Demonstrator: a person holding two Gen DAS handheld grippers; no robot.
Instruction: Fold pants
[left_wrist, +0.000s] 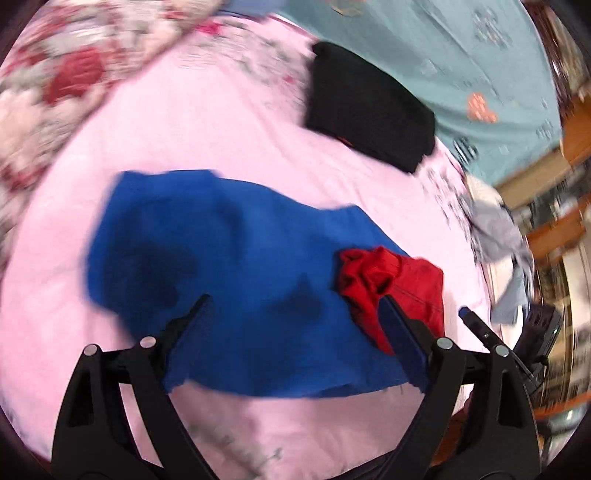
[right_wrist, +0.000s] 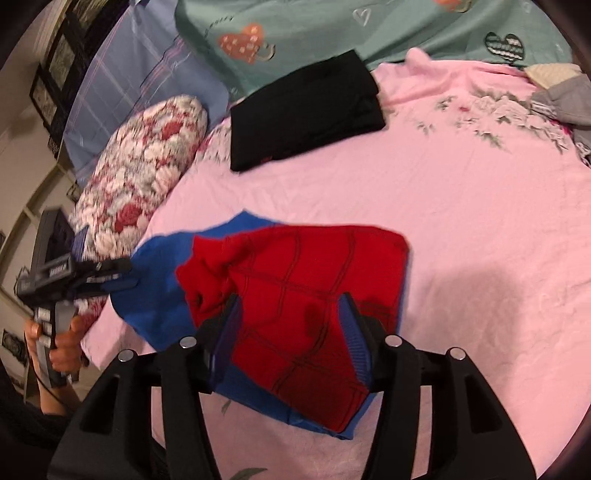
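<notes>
Both grippers standing apart, gripping nothing; right gripper (right_wrist: 290, 332) straddling the red-and-blue fabric pants (right_wrist: 295, 295); left gripper (left_wrist: 295, 325) hovering above them; the loose red fold below is risking slipping open unpressed.

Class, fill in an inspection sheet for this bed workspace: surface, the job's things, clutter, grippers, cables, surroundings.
Surface: pink bedsheet with flower print, lightly wrinkled.
Job's things: red and blue pants lying folded on the sheet; black folded garment further back.
Clutter: grey clothes at the sheet's edge; floral pillow.
Grippers: left gripper open, nothing held; right gripper open above the red part.
Cables: a dark cord below the person's hand.
Surroundings: green heart-print bedding; framed pictures on the wall.
</notes>
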